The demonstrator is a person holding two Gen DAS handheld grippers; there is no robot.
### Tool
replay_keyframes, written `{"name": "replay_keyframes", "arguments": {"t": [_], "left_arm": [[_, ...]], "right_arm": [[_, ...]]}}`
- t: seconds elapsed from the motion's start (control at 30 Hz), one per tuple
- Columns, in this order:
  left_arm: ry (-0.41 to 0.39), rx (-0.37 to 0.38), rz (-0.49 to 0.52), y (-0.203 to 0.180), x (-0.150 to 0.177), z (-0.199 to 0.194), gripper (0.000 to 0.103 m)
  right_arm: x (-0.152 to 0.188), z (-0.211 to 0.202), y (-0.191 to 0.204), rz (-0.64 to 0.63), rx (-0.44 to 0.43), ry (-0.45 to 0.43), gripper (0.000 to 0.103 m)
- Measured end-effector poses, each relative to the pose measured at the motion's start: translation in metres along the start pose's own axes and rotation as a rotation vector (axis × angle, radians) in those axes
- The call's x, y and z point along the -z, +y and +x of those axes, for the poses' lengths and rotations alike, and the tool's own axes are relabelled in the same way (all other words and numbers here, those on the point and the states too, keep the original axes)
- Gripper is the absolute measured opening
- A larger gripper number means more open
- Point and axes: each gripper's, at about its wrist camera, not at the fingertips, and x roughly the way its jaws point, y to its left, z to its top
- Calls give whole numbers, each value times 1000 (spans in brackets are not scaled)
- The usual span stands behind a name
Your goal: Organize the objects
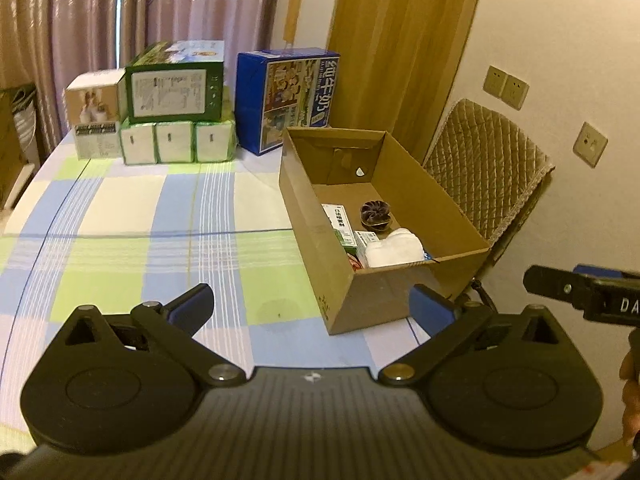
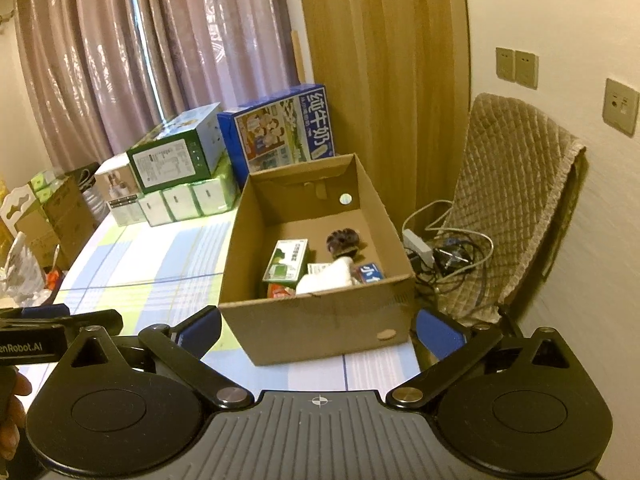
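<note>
Left tool [image 1: 311, 307] nearest the lens, fingers spread wide, nothing between them. Right tool [image 2: 319, 327] likewise wide apart and empty, low over the tabletop [image 1: 120, 216]. Cardboard box [image 2: 316, 322] sits at 12 o'clock of the right tool, at 1 o'clock of the left, near the tabletop's right edge. Inside: green carton [image 2: 286, 260], white bundle [image 2: 328, 276], dark round item [image 2: 342, 240], small blue pack [image 2: 370, 273], all at the near end; far end bare.

Looks like sorting is mostly done or paused; no loose item visible on the cloth. Next pick probably comes from the box or the stack at 11 o'clock. Approach from above, clear the box wall, close on a carton's short sides; the white bundle looks soft, squeeze lightly.

Checked blue-green tablecloth, flat. Stacked boxes [image 1: 176, 84] and blue milk case [image 1: 288, 96] at the far edge. Curtains [image 1: 180, 4] behind, quilted chair [image 2: 516, 200] at 2 o'clock, cables [image 2: 452, 252] on it, wall sockets [image 2: 516, 66].
</note>
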Motion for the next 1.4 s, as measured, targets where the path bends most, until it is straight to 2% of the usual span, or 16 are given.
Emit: {"name": "replay_keyframes", "arguments": {"t": [0.33,0.77,1.4], "left_arm": [[17,-51,30,-8,17,-24,102],[59,-47,34,-14,39,-34,102],[58,-50,11,-7,39,-35,102]], "right_arm": [[16,-20,0,-5,17,41,101],[38,-28,14,-37,17,85,101],[38,-24,22,-47,8,98,101]]}}
